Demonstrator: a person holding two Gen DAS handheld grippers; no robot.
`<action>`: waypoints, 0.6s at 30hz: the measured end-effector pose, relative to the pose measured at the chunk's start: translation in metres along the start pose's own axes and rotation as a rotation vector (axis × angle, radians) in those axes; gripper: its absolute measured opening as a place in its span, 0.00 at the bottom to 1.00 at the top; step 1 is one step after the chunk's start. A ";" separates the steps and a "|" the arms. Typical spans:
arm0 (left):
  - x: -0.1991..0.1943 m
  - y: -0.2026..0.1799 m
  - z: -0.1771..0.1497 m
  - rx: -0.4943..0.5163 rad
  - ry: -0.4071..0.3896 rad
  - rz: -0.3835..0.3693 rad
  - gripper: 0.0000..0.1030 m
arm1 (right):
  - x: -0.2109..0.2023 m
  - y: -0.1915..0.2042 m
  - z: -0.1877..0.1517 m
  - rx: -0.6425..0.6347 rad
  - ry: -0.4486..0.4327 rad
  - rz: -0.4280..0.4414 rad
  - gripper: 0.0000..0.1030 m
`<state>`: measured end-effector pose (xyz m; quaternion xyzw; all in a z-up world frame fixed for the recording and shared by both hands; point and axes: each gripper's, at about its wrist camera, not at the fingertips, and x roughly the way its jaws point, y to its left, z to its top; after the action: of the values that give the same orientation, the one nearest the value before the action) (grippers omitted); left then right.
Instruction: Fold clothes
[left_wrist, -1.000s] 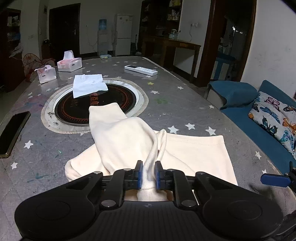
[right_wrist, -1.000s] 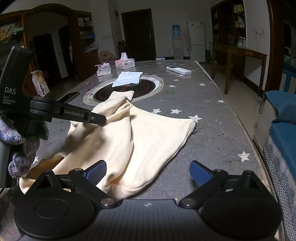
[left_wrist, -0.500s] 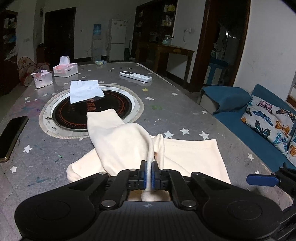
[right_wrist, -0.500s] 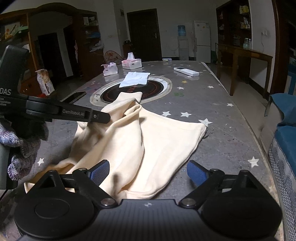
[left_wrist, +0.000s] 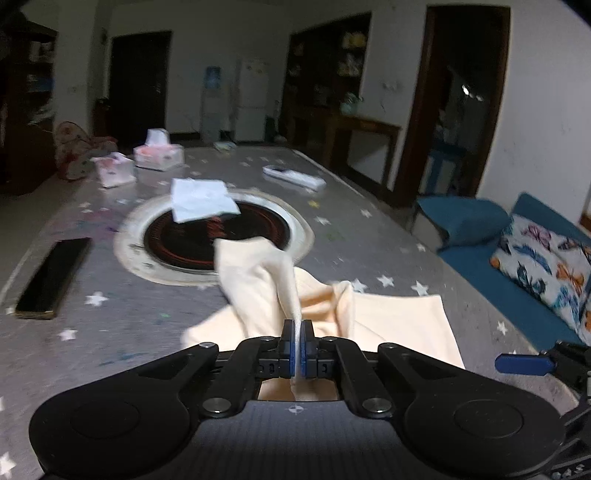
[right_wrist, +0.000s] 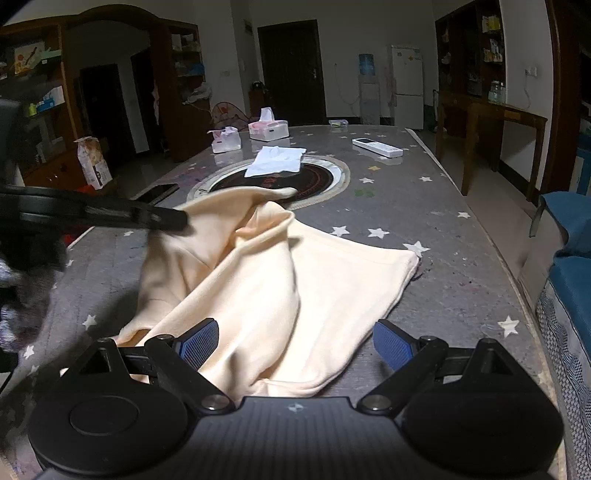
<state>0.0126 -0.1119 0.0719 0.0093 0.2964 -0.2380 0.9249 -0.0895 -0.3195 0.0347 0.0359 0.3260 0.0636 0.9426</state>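
Left wrist view, blurred: left gripper (left_wrist: 297, 345) pinches a raised fold of the cream garment (left_wrist: 399, 325), blue pads pressed onto the cloth. The rest drapes onto the starred table (left_wrist: 110, 306), its near edge hidden behind the gripper body. One blue fingertip of the right gripper (left_wrist: 524, 363) pokes in at the right edge.

Right wrist view: right gripper (right_wrist: 295, 345) spread wide, hovering over the garment's near hem. Left gripper (right_wrist: 173, 221) appears only as a dark blurred bar at the lifted fold; its tips are hard to make out.
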 end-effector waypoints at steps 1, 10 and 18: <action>-0.009 0.003 -0.001 -0.007 -0.013 0.007 0.03 | -0.001 0.002 0.000 -0.002 -0.002 0.003 0.90; -0.090 0.040 -0.032 -0.121 -0.073 0.096 0.02 | -0.006 0.018 0.003 -0.041 -0.011 0.034 0.90; -0.150 0.062 -0.080 -0.222 -0.061 0.157 0.02 | 0.001 0.032 0.016 -0.099 -0.005 0.073 0.85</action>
<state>-0.1098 0.0205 0.0810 -0.0770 0.2908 -0.1309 0.9446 -0.0822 -0.2880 0.0500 0.0012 0.3186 0.1142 0.9410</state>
